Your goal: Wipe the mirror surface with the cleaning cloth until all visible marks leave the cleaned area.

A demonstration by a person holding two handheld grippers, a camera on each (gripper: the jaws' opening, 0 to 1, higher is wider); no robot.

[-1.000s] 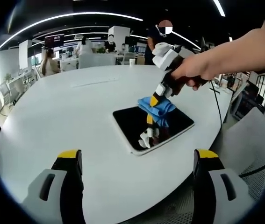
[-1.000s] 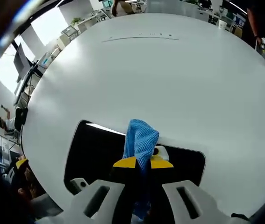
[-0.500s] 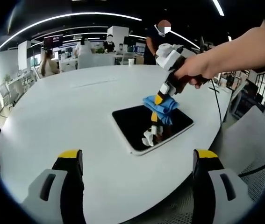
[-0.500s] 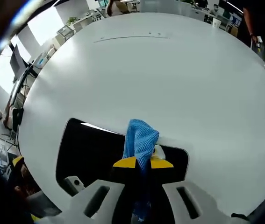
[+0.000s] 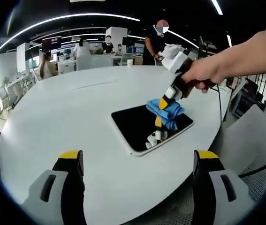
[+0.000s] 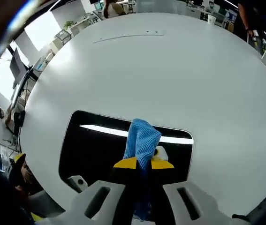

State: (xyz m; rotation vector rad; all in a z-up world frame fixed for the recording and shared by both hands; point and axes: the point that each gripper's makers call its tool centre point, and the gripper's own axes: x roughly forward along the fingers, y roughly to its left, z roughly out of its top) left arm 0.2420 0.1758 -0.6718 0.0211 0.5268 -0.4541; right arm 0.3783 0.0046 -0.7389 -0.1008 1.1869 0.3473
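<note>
A dark rectangular mirror [image 5: 144, 129] with a white rim lies flat on the white round table [image 5: 67, 122]. In the left gripper view my right gripper [image 5: 164, 99], held by a hand, presses a blue cleaning cloth [image 5: 166, 108] on the mirror's far right part. The right gripper view looks down on the mirror [image 6: 100, 150], with the blue cloth [image 6: 142, 140] pinched between the yellow-tipped jaws of my right gripper [image 6: 143, 164]. My left gripper [image 5: 137, 157] hovers near the table's front edge, its jaws wide apart and holding nothing.
Desks, chairs and several people stand in the office behind the table [image 6: 179, 70]. A standing person [image 5: 154, 42] is at the far side. A mesh chair [image 5: 259, 154] sits at the right of the table's edge.
My right gripper has slid the blue cloth a little to the right along the mirror's far side. The left gripper has stayed where it was.
</note>
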